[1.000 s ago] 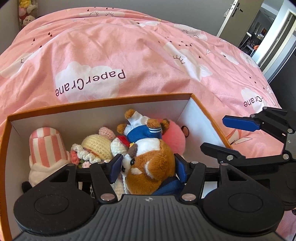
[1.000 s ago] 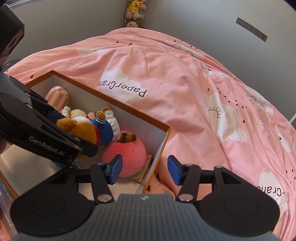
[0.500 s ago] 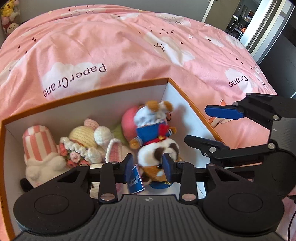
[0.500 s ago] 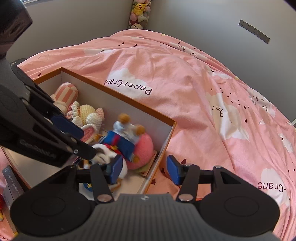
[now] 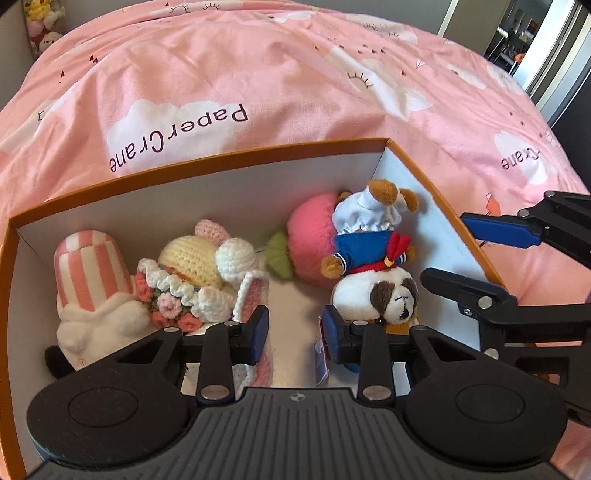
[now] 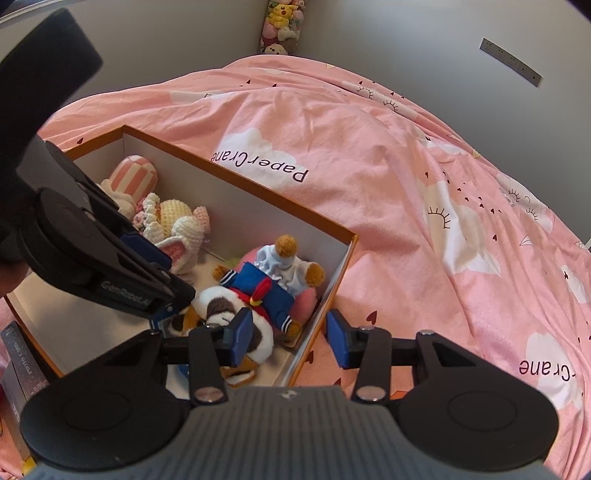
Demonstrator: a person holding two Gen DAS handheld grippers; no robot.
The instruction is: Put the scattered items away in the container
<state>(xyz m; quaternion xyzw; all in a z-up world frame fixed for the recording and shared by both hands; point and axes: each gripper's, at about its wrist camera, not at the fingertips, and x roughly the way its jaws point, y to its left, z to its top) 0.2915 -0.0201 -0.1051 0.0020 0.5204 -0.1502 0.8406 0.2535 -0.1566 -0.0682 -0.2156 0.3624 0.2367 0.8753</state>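
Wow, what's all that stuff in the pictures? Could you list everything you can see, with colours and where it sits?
Orange-rimmed white cardboard box: one, on the bed.
Pink cloud-print bedspread: one, under and beyond the box.
Pink-and-white striped plush: one, box's left end.
Cream and yellow crocheted doll with pink flowers: one, beside the striped plush.
Round pink plush fruit with green leaf: one, against the far wall.
Brown-and-white plush dog in blue sailor suit: one, upside down, box's right end.
Hanging plush toys: several, room's far corner.
Dark books: about two, outside the box.
Left gripper: fingers empty, over the box.
Right gripper: jaws closing, straddling the box's wall.
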